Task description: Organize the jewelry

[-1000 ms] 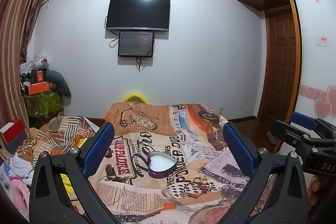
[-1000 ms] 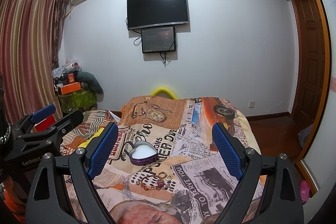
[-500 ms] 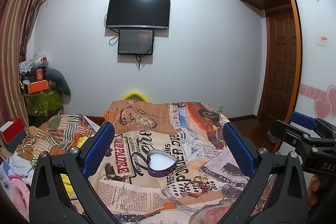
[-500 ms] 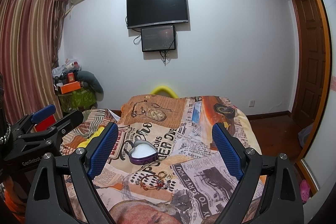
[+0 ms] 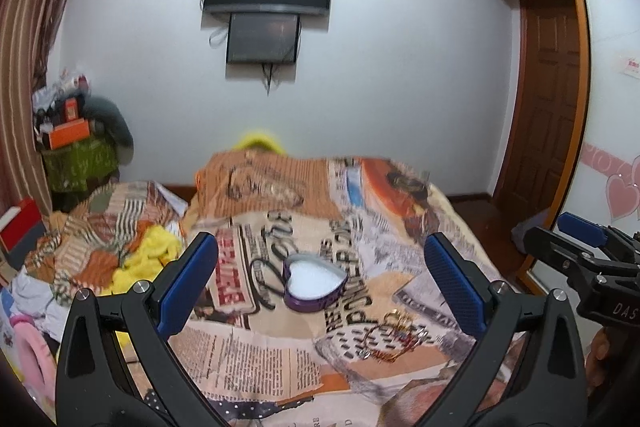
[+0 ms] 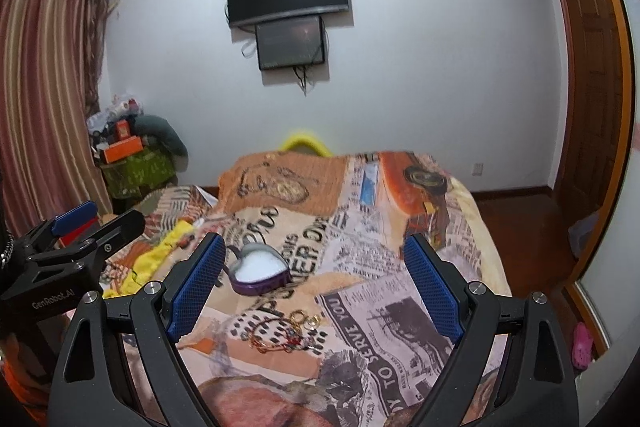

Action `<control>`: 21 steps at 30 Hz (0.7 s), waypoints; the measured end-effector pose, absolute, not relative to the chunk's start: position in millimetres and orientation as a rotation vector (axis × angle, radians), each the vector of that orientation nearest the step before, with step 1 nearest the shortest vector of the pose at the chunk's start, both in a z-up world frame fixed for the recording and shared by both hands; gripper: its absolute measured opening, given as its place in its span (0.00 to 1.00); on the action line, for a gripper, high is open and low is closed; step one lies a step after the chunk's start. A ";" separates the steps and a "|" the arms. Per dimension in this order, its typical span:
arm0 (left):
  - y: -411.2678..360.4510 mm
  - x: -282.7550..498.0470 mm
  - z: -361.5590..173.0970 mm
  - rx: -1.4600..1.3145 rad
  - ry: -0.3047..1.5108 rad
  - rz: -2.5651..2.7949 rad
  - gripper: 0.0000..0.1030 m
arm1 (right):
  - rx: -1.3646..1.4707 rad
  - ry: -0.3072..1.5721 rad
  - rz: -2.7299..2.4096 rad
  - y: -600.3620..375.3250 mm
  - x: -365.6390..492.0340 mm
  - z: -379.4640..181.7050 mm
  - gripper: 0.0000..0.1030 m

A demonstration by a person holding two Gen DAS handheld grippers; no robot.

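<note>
**Ann:** While the left wrist camera looked down the bed, the left gripper [image 5: 320,287] hung above the printed bedspread [image 5: 248,359] with its blue fingers [image 5: 188,283] spread wide and nothing between them. What did that view tell about progress?

**Ben:** Very little had been done, by the look of it. The heart-shaped box [image 5: 314,281] sat open on the bedspread, its white lining bare as far as the view showed. The jewelry [image 5: 394,337], a small tangle of gold rings and a red-beaded chain, lay loose on the cloth, near the box on its right-hand, nearer side, and not touching it. The frame was a bit smeared, so single pieces were hard to count. The right gripper [image 5: 580,247] peeked in at the right edge.

**Ann:** And from the right wrist?

**Ben:** Same story. The right gripper [image 6: 316,287] was held with its fingers [image 6: 432,287] wide apart, empty, above the bedspread [image 6: 400,307]. The heart-shaped box [image 6: 260,269] showed just beside the left finger in that view, with no visible piece inside. The jewelry [image 6: 288,333] lay in front of the gripper, between its fingers in the picture, nearer the camera than the box. The left gripper [image 6: 76,231] stood off at the left edge, clear of everything.

**Ann:** So what was left?

**Ben:** Nearly all of it, he judged: every piece remained to be picked off the cloth and set into the box. Neither gripper had touched anything yet.
</note>
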State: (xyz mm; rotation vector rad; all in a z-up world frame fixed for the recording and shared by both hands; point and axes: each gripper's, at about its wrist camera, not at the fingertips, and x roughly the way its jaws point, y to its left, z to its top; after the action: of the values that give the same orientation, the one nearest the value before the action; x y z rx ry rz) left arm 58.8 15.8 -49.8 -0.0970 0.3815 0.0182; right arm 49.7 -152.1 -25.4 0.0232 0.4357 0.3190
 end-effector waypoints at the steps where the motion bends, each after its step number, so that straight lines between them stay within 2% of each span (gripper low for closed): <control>1: 17.8 63.8 -54.8 -0.103 0.402 0.018 1.00 | 0.021 0.450 0.315 -152.3 53.3 -29.5 0.86; 3: 22.1 75.1 -67.1 -0.120 0.452 0.019 0.96 | 0.016 0.491 0.307 -152.8 62.6 -40.6 0.86; 5: 28.2 88.2 -82.8 -0.138 0.517 0.023 0.87 | 0.015 0.529 0.299 -154.3 69.9 -50.1 0.86; 15: 28.2 118.5 -139.2 -0.155 0.711 -0.023 0.71 | -0.004 0.714 0.315 -157.4 99.8 -100.9 0.85; 21: 9.1 124.2 -162.9 -0.111 0.791 -0.090 0.51 | -0.029 0.784 0.378 -150.2 106.4 -118.0 0.67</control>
State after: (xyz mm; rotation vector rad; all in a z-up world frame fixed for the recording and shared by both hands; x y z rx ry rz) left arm 124.2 9.1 -162.9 -0.1107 0.7912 -0.0899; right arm 106.4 -150.2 -118.0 -0.0290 0.7836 0.3780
